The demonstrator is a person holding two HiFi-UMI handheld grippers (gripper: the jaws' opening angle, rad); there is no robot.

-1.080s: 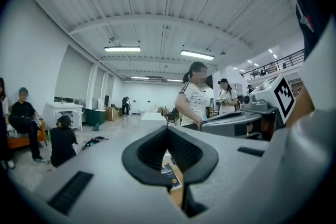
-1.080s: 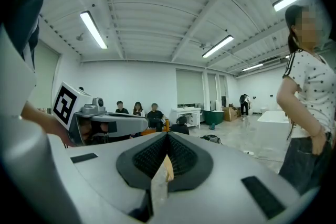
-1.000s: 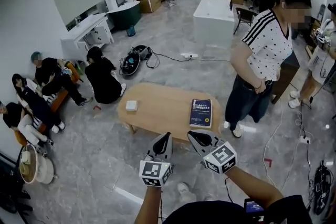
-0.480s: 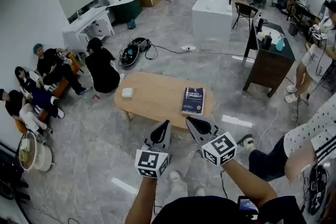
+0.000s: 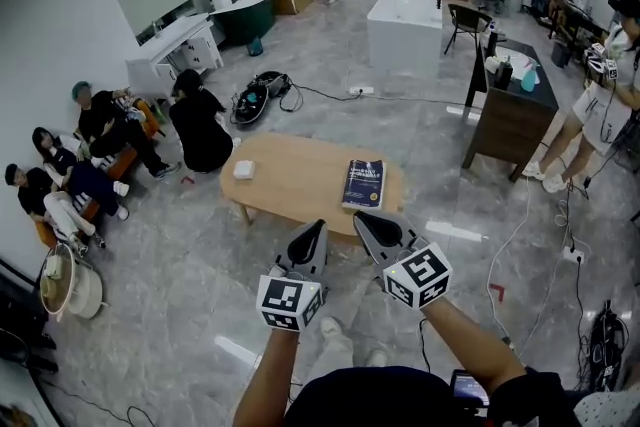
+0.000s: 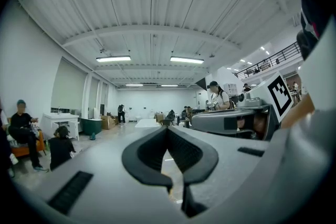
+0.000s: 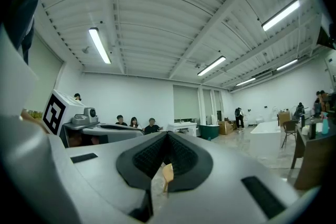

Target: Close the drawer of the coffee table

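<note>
The oval wooden coffee table (image 5: 300, 185) stands on the grey floor ahead of me, with a dark blue book (image 5: 363, 183) and a small white box (image 5: 243, 169) on its top. No drawer shows from this angle. My left gripper (image 5: 316, 233) and right gripper (image 5: 362, 223) are held side by side in the air, just short of the table's near edge. Both are shut with nothing between the jaws. In the left gripper view the left gripper (image 6: 168, 131) points across the room. In the right gripper view the right gripper (image 7: 167, 136) does the same.
Several people sit on the floor at the left (image 5: 80, 165), and one in black crouches by the table's far left (image 5: 200, 130). A dark desk (image 5: 515, 110) and a standing person (image 5: 605, 90) are at the right. Cables (image 5: 560, 245) trail over the floor.
The person in the dotted top who stood at the table's right end has walked off out of view. Both grippers stay shut in about the same place before me.
</note>
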